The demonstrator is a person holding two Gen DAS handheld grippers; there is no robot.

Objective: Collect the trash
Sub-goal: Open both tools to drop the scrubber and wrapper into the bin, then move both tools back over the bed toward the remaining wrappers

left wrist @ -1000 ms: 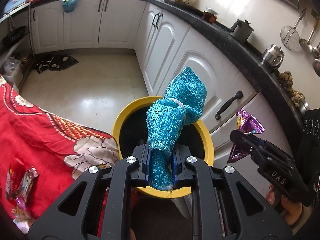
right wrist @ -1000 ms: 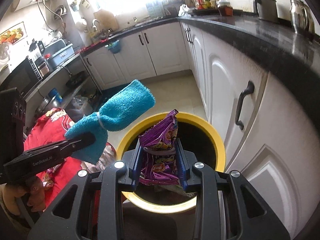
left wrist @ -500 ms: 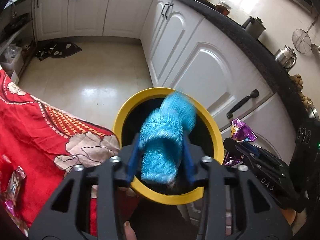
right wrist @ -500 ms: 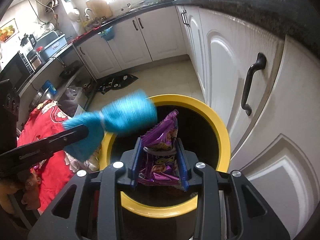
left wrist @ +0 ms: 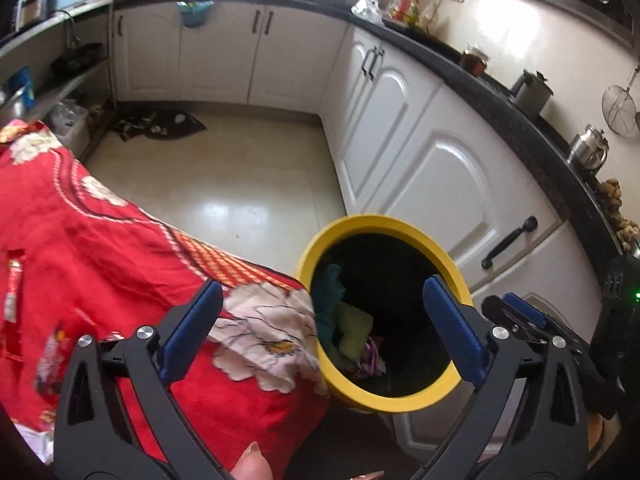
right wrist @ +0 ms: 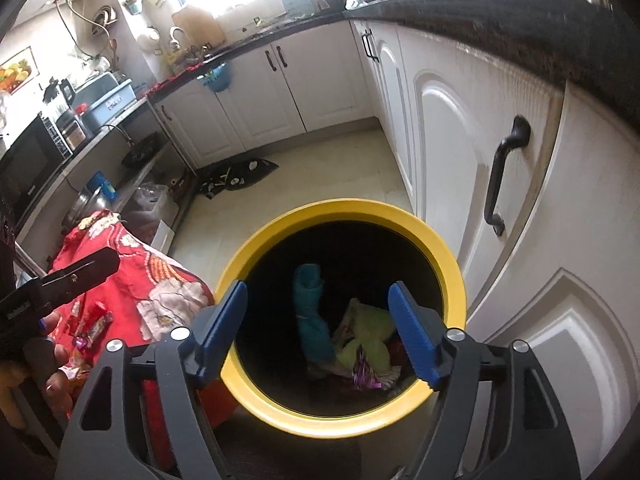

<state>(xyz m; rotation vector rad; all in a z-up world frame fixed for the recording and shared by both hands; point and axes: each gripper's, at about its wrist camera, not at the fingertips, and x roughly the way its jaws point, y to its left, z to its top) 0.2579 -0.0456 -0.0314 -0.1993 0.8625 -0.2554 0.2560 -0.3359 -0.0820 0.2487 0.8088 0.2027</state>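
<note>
A yellow-rimmed black bin [left wrist: 348, 226] [right wrist: 344, 206] stands beside the red-covered table. Inside lie the blue cloth [right wrist: 310, 316] [left wrist: 330, 284], a green cloth [right wrist: 368, 332] [left wrist: 354, 328] and the purple snack wrapper [right wrist: 366, 372] [left wrist: 374, 358]. My left gripper [left wrist: 324, 330] is open and empty, straddling the bin's left rim and the table edge. My right gripper [right wrist: 318, 328] is open and empty right above the bin's mouth. The left gripper's finger shows in the right wrist view [right wrist: 80, 272]; the right gripper shows in the left wrist view [left wrist: 520, 314].
The table's red floral cloth [left wrist: 100, 248] [right wrist: 132, 276] carries candy wrappers [left wrist: 14, 284] [right wrist: 94, 326]. White cabinets [left wrist: 432, 172] [right wrist: 460, 140] with black handles stand close behind the bin under a dark counter. Beyond is bare tiled floor [left wrist: 224, 176] with a dark mat [left wrist: 160, 128].
Both grippers opened. The blue cloth dropped from the left gripper and the purple wrapper from the right gripper into the bin. The left gripper shifted left, toward the table.
</note>
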